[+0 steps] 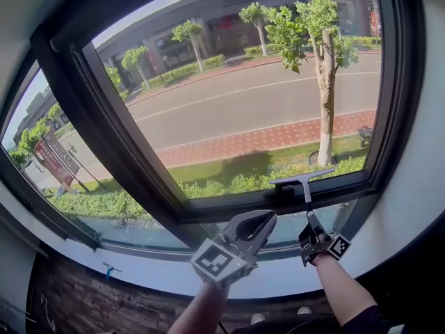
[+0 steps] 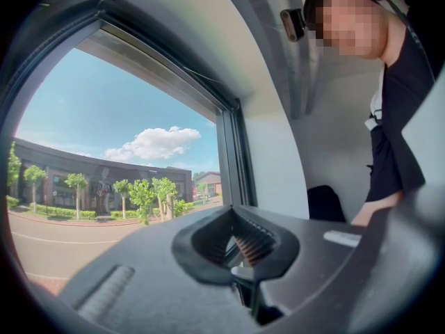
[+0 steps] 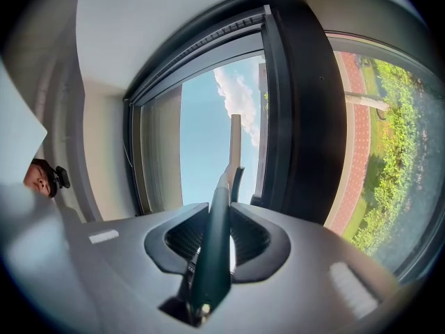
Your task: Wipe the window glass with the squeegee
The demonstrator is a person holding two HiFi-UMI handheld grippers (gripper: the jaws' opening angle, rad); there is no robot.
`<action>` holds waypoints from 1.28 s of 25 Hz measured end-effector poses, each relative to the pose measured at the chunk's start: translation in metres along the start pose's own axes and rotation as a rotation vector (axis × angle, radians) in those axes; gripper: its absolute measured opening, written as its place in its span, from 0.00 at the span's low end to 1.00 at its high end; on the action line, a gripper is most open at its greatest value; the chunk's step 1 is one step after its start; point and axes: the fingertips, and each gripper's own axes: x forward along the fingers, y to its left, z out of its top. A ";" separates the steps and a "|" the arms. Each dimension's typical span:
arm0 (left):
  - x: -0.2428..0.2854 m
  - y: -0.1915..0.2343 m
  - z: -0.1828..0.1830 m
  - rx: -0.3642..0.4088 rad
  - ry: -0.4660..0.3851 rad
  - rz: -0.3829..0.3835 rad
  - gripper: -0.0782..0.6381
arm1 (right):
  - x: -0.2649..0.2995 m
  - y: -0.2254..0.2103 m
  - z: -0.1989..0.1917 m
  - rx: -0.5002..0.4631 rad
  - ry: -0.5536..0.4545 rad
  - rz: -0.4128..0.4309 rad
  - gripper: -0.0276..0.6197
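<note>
**Lower edge of frame, head view.** Two bare forearms rise from the bottom centre. The left forearm [image 1: 203,310] points up and slightly right, and the right forearm [image 1: 342,292] slants up and to the left.

**Left gripper** [image 1: 268,220], just left of centre bottom. It is tilted toward the upper right with its jaws pressed together and nothing between them. It hangs free in front of the lower window frame [image 1: 229,214].

**Right gripper** [image 1: 313,234], just beside it to the right. Its jaws are clamped on the dark handle of the squeegee [image 1: 306,192], which stands nearly upright.

**Squeegee blade.** The blade lies crosswise at the bottom of the window glass [image 1: 243,103], right of centre. Whether its edge actually touches the pane cannot be settled from these views.

**Surroundings.** A white sill [image 1: 139,275] curves below the dark frame. A thick dark mullion [image 1: 97,124] runs diagonally from the upper left.

**Beyond the glass.** There is a hedge [image 1: 236,184], a red-brick pavement [image 1: 278,139], a tree trunk [image 1: 325,103], a road [image 1: 243,96] and a low building [image 1: 229,19] under bright sun.
</note>
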 end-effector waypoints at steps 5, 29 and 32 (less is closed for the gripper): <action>-0.002 0.002 0.001 -0.003 -0.006 0.001 0.11 | 0.003 0.010 0.003 -0.027 0.013 0.023 0.19; -0.060 0.019 0.018 0.044 -0.079 -0.050 0.11 | 0.146 0.233 -0.020 -0.080 -0.032 0.491 0.19; -0.077 0.023 0.018 0.057 -0.081 -0.048 0.11 | 0.172 0.270 -0.027 -0.094 -0.043 0.585 0.19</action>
